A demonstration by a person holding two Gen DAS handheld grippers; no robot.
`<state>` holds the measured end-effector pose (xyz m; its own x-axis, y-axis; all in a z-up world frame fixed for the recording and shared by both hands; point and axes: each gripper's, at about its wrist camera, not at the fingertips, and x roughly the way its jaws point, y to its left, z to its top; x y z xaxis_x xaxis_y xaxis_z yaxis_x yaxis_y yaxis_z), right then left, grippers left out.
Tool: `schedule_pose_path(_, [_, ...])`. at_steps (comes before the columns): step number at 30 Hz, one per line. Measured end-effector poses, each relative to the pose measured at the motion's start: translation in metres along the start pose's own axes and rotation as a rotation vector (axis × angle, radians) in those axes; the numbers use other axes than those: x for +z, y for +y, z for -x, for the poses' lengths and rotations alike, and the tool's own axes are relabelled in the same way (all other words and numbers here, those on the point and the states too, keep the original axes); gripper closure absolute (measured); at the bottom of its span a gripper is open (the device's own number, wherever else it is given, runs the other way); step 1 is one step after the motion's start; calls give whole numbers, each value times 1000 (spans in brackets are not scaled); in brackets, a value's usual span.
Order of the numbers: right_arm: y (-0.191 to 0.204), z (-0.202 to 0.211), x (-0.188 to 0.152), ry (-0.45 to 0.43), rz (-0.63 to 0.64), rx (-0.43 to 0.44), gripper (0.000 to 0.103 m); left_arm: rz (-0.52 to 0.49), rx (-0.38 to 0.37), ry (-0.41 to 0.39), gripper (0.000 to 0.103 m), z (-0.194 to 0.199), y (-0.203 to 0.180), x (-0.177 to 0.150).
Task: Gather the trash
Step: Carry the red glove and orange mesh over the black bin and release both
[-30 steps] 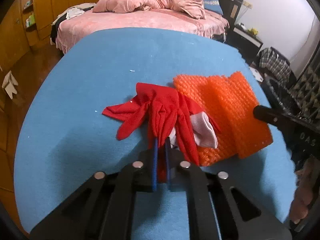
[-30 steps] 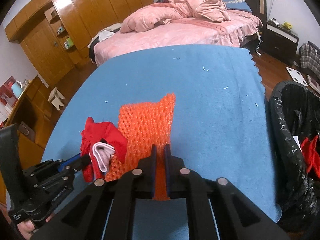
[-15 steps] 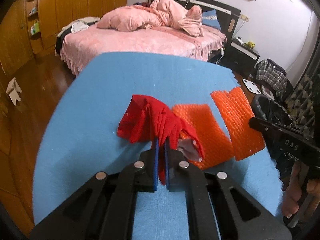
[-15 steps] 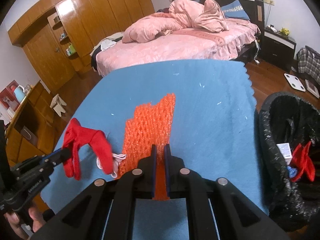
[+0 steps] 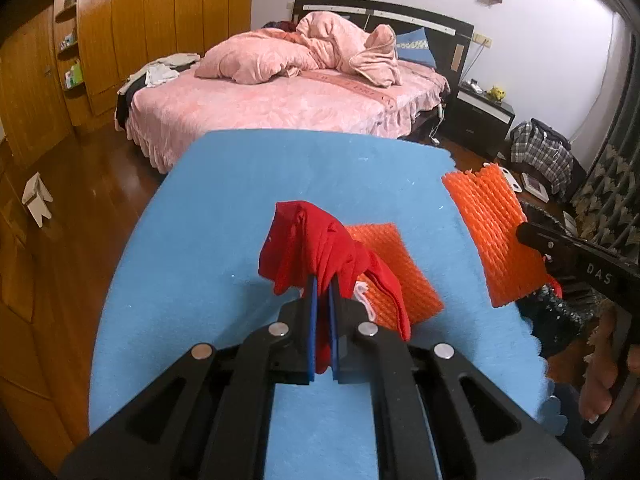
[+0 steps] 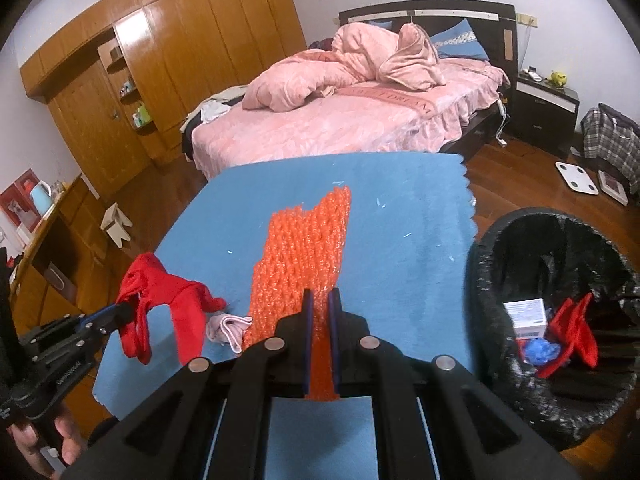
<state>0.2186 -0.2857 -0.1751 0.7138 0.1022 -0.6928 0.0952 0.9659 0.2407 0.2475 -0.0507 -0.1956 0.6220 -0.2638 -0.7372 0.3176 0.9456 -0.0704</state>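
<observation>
Both loads have come up off the blue felt-covered surface (image 6: 400, 216) in the last second. Your left tool (image 5: 323, 300) is clamped on the red cloth glove (image 5: 316, 248); your right tool (image 6: 320, 312) pinches the orange foam mesh sheet (image 6: 308, 248). A second orange sheet (image 5: 394, 276) remains. The black-lined bin (image 6: 500, 240) sits right, past the scalloped edge; the way there looks unobstructed.

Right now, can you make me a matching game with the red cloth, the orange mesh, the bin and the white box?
Things:
1. red cloth
2. orange mesh
3. bin
4. white box

Places:
A. inside the bin
B. pinched in the left gripper
C. on the floor, right of the blue table
D. pinched in the right gripper

Pairs: 1-B, 2-D, 3-C, 4-A
</observation>
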Motion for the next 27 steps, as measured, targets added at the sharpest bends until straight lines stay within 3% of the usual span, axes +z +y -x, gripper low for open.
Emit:
schedule_pose_path(14, [-39,40,1,-39,-20,-49,96,-56,-64,-28,99,16,-68,14])
schedule_pose_path(27, [-118,73,7,-68,-74,-142,96,-128,-137,-10,99,1,-151,22])
